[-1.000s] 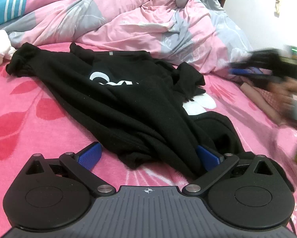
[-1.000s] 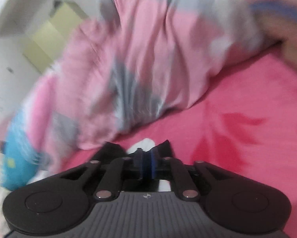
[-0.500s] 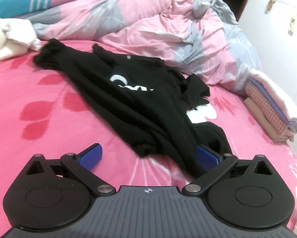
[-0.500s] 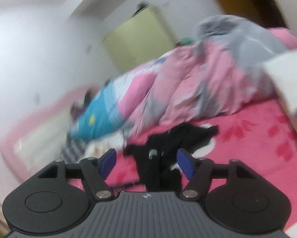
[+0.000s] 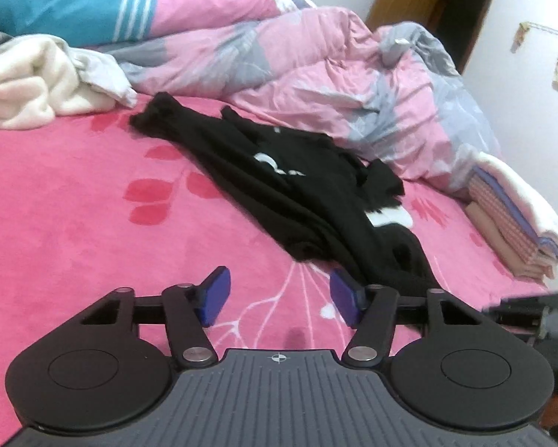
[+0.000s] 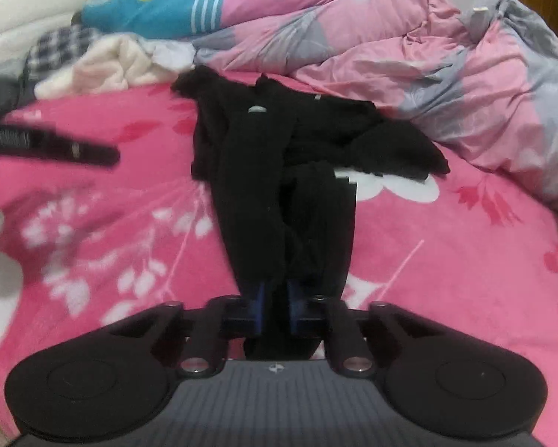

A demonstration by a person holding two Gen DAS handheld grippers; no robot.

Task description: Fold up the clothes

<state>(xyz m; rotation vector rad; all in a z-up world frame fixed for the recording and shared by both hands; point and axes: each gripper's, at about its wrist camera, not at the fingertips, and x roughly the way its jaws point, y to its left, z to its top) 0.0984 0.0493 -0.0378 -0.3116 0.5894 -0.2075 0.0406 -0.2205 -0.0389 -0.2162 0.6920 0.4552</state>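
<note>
A crumpled black garment (image 5: pixel 297 186) with a white print lies stretched across the pink flowered bed sheet (image 5: pixel 74 205). In the left wrist view my left gripper (image 5: pixel 275 298) is open above the sheet, just short of the garment's near end, with nothing between its blue pads. In the right wrist view my right gripper (image 6: pixel 275 305) is shut on the near end of the black garment (image 6: pixel 279 171), which runs away from it in a long bunched strip. The left gripper (image 6: pixel 51 147) shows blurred at the left of that view.
A rumpled pink and grey quilt (image 5: pixel 316 63) lies behind the garment. A stack of folded clothes (image 5: pixel 517 216) sits at the right of the bed. A cream garment (image 5: pixel 29 82) and a blue pillow (image 5: pixel 66 0) lie at the far left. A wooden door (image 5: pixel 402 0) stands behind.
My left gripper has pulled back from the garment and narrowed a little. My right gripper swung round from the quilt, opened, then shut on the garment's near end.
</note>
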